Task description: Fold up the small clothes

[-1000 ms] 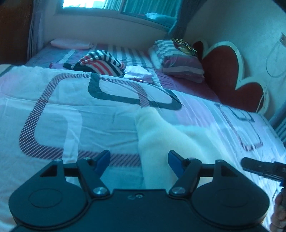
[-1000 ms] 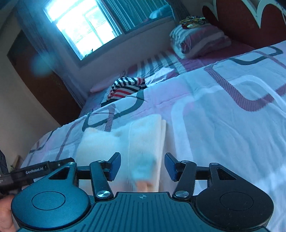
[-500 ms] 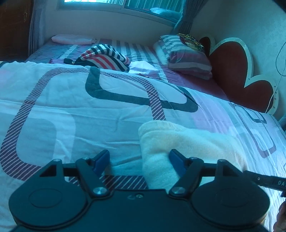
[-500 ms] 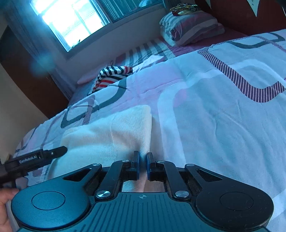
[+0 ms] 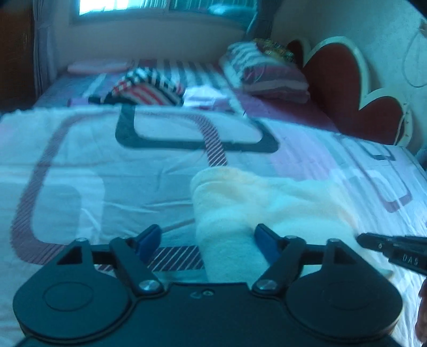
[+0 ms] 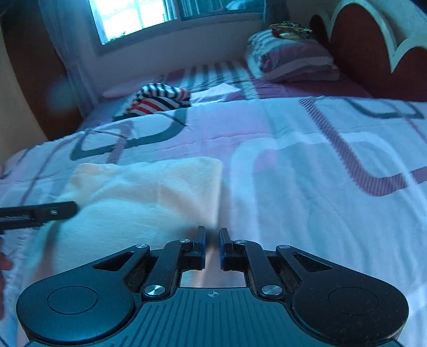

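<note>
A cream folded cloth point(image 5: 261, 202) lies on the patterned bedspread point(image 5: 106, 165). My left gripper point(image 5: 206, 237) is open, its blue fingers apart, with the cloth's near left corner between them. In the right wrist view the same cloth point(image 6: 144, 197) lies left of centre. My right gripper point(image 6: 212, 237) is nearly shut, with a narrow gap between its fingers, at the cloth's near right edge; whether it pinches fabric I cannot tell. The right gripper's finger also shows in the left wrist view point(image 5: 392, 245), and the left gripper's finger in the right wrist view point(image 6: 40, 213).
A striped red, white and dark garment point(image 5: 149, 88) lies farther up the bed, with a pale folded item point(image 5: 205, 97) beside it. Stacked striped pillows point(image 5: 267, 72) sit by the red heart-shaped headboard point(image 5: 355, 88). A window point(image 6: 133, 16) is beyond.
My right gripper closed from wide open to nearly shut at the cloth's edge. Both grippers shifted slightly; the cloth now lies folded and flatter.
</note>
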